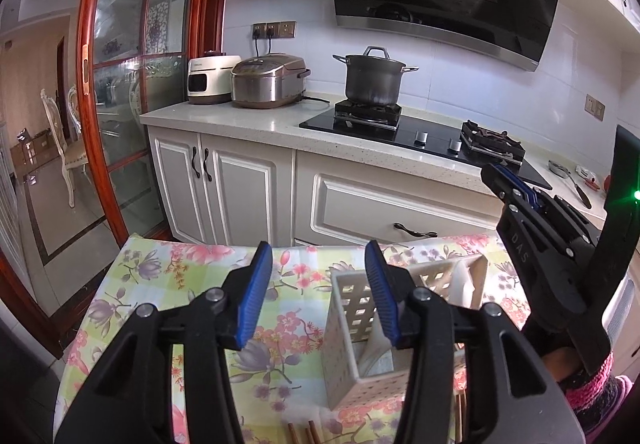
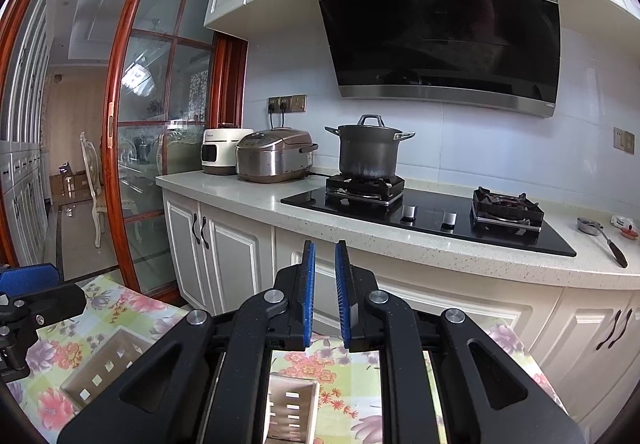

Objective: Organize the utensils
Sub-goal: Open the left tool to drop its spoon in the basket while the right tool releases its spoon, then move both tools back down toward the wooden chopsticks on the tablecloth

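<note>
A cream perforated utensil holder (image 1: pixel 362 340) stands on the floral tablecloth (image 1: pixel 180 276), and I cannot tell what is inside. A second compartment (image 1: pixel 460 276) sits behind it. My left gripper (image 1: pixel 320 264) is open and empty, above the holder's left rim. My right gripper (image 2: pixel 325 264) is nearly closed with a narrow gap and holds nothing; it is raised above the table and shows in the left wrist view (image 1: pixel 516 187). The holder also shows below it (image 2: pixel 290 408), with another part (image 2: pixel 108 360) at left. Brown chopstick ends (image 1: pixel 304 434) lie at the bottom edge.
White cabinets (image 1: pixel 248 195) and a countertop (image 1: pixel 256 119) stand beyond the table. On it are a rice cooker (image 1: pixel 268 81), a white appliance (image 1: pixel 210 79), a pot (image 1: pixel 374 77) on the stove (image 1: pixel 420 131), and a spoon (image 2: pixel 604 236). A glass door (image 1: pixel 132 83) is at left.
</note>
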Available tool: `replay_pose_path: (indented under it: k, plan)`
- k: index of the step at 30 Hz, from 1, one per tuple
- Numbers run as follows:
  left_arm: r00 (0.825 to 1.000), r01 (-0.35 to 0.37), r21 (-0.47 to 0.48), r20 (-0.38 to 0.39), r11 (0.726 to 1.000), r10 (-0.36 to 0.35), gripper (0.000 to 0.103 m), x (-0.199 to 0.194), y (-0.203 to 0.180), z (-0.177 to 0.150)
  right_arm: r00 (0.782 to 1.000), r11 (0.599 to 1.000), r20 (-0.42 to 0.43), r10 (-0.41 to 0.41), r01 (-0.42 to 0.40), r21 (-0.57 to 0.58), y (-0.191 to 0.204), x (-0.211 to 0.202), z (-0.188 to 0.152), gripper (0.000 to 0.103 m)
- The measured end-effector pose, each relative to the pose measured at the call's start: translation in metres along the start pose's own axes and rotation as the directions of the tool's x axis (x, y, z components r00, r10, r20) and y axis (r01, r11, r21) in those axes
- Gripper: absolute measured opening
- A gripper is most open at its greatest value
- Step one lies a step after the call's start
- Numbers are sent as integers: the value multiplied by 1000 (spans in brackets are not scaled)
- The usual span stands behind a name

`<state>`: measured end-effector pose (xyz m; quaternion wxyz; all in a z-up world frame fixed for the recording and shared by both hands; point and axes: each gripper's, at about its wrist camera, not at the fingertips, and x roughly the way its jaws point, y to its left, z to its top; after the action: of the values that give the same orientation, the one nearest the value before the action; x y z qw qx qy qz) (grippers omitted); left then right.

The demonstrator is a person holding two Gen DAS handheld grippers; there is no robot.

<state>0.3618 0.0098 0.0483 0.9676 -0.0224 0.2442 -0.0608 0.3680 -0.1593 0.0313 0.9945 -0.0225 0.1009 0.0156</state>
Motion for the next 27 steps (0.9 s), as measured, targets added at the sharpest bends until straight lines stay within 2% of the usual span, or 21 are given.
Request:
replay_pose_path:
  k: [9,13,17,21,23,27]
  plan:
    - [1000,-16,-27,20,999,17,64,-21,7,-16,1000,1000,-9,8,-8,-5,2,-25,-1,14]
    - [999,-34,-49,29,998,35,74,-37,10,-31,1000,1000,-17,15,-14,12,-3,-47,-6,18]
    - [997,-66,-61,23,996,68,80,-46,13,-51,999,1000,-34,22,-22,18,-8,-73,-17,24]
    - [996,-89,-67,13,994,90,83,-52,15,-74,994,998,-92,58,-55,41,-14,-97,-31,40]
    - [995,-97,-77,2,992,98,87,-53,15,-86,989,997,-126,73,-68,46,-16,-109,-42,41]
    - [994,-100,-90,-46,991,96,87,-55,12,-110,974,994,-207,91,-77,74,-20,-125,-66,42]
